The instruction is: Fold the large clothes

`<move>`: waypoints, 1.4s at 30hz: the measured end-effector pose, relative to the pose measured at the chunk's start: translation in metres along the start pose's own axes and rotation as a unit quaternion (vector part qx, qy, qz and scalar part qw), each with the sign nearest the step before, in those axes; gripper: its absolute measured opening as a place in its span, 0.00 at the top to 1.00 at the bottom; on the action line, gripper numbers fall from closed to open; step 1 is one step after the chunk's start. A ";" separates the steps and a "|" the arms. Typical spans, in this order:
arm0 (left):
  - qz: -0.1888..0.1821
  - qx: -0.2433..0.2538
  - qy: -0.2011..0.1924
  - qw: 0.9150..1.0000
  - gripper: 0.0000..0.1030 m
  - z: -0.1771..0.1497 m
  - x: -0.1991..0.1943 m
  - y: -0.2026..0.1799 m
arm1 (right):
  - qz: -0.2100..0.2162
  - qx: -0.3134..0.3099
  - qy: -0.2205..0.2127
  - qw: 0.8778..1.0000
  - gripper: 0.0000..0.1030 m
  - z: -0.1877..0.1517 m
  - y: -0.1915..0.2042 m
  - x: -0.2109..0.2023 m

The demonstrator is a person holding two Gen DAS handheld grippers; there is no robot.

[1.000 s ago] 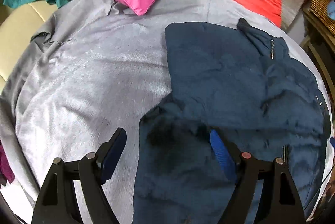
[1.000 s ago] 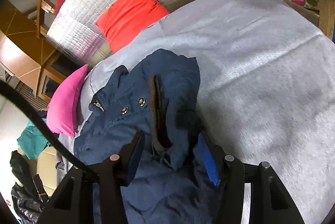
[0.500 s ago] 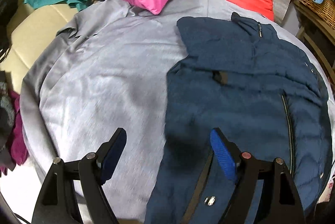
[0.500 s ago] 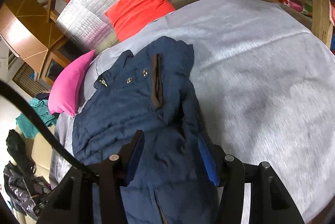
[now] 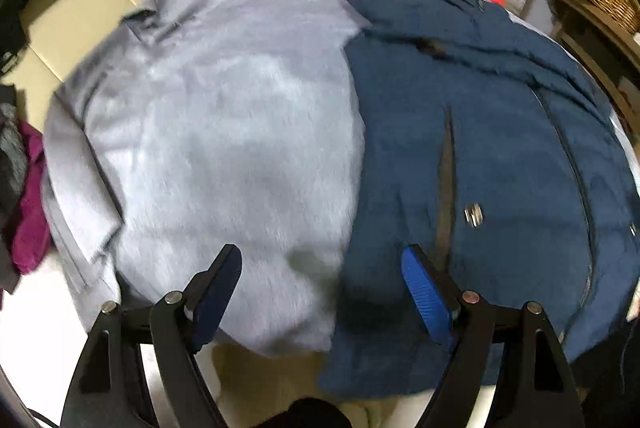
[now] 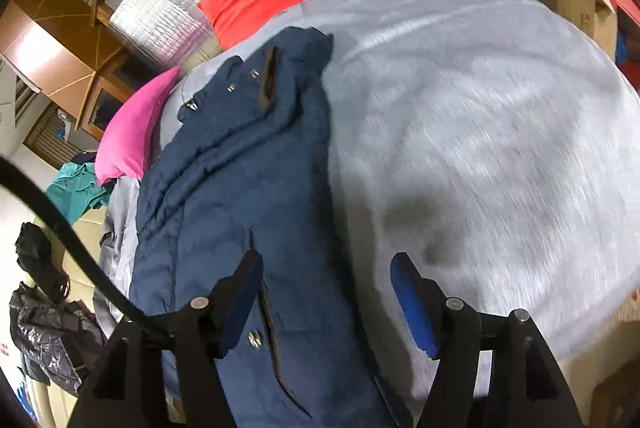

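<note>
- Jacket [image 5: 500, 148] lies flat, full length, on grey bedspread [image 5: 224, 132], hem w/ us at near edge — probably spread for folding.
- We hold left gripper [image 5: 320, 292] & right gripper [image 6: 326, 300] above it, jaws spread, gripping nothing.

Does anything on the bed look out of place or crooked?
The navy jacket lies unfolded on the grey blanket, its hem hanging over the near edge. Its collar end is bunched and creased. Nothing looks damaged.

Both grippers are just hanging there wide open, left gripper [image 5: 320, 292] and right gripper [image 6: 326, 296], jaws spread apart, nothing between them.
</note>
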State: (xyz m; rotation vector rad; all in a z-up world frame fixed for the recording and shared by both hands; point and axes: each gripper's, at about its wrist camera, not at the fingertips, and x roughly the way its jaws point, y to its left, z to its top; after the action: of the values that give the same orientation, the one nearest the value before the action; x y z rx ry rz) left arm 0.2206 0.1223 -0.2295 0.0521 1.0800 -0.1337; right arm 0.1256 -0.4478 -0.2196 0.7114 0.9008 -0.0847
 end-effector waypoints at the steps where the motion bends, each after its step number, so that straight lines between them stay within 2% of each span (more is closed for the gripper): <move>1: -0.007 -0.002 0.008 1.000 0.20 -0.004 0.002 0.000 | -0.001 0.007 0.003 1.000 0.32 -0.003 -0.003 0.000; 6: -0.036 -0.023 0.042 0.998 0.20 -0.014 0.010 0.004 | 0.006 0.042 0.017 0.999 0.32 -0.009 -0.017 0.003; 15: -0.108 -0.014 0.057 0.992 0.20 -0.031 0.011 -0.011 | 0.017 0.056 0.037 0.998 0.29 -0.027 -0.023 0.004; 19: -0.118 -0.010 0.073 0.990 0.20 -0.044 0.014 -0.018 | 0.034 0.040 0.062 0.997 0.28 -0.044 -0.015 0.006; 22: -0.132 -0.016 0.085 0.987 0.20 -0.052 0.016 -0.021 | 0.021 0.007 0.060 0.998 0.27 -0.055 -0.006 0.004; 25: -0.138 -0.013 0.083 0.987 0.20 -0.054 0.017 -0.020 | 0.031 -0.021 0.085 0.996 0.26 -0.070 0.004 0.008; 26: -0.143 -0.014 0.079 0.986 0.24 -0.054 0.015 -0.020 | 0.037 -0.036 0.091 0.995 0.26 -0.073 0.009 0.010; 28: -0.158 -0.019 0.067 0.985 0.32 -0.052 0.012 -0.016 | 0.087 -0.051 0.098 0.990 0.27 -0.077 0.018 0.007; 30: -0.174 -0.022 0.056 0.983 0.33 -0.049 0.009 -0.018 | 0.140 -0.072 0.084 0.984 0.27 -0.076 0.029 -0.002; 31: -0.179 -0.022 0.054 0.982 0.33 -0.048 0.008 -0.017 | 0.149 -0.074 0.081 0.983 0.27 -0.075 0.030 -0.004; 32: -0.181 -0.023 0.053 0.982 0.33 -0.048 0.008 -0.017 | 0.148 -0.068 0.082 0.983 0.27 -0.074 0.029 -0.002; 35: -0.186 -0.027 0.054 0.981 0.33 -0.047 0.010 -0.013 | 0.098 -0.033 0.111 0.988 0.29 -0.075 0.015 0.019; 37: -0.175 -0.026 0.062 0.982 0.32 -0.050 0.014 -0.008 | 0.100 -0.042 0.113 0.988 0.31 -0.076 0.017 0.020; 40: -0.133 -0.034 0.079 0.987 0.31 -0.053 0.023 -0.002 | 0.119 -0.066 0.101 0.986 0.31 -0.078 0.027 0.014; 42: -0.137 -0.045 0.082 0.986 0.31 -0.053 0.024 0.002 | 0.093 -0.075 0.106 0.987 0.31 -0.081 0.028 0.020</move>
State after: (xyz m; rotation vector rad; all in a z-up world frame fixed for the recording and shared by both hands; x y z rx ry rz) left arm 0.1859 0.1279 -0.2759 -0.1713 1.2532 -0.3324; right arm 0.0928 -0.3736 -0.2527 0.6681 1.0286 0.2263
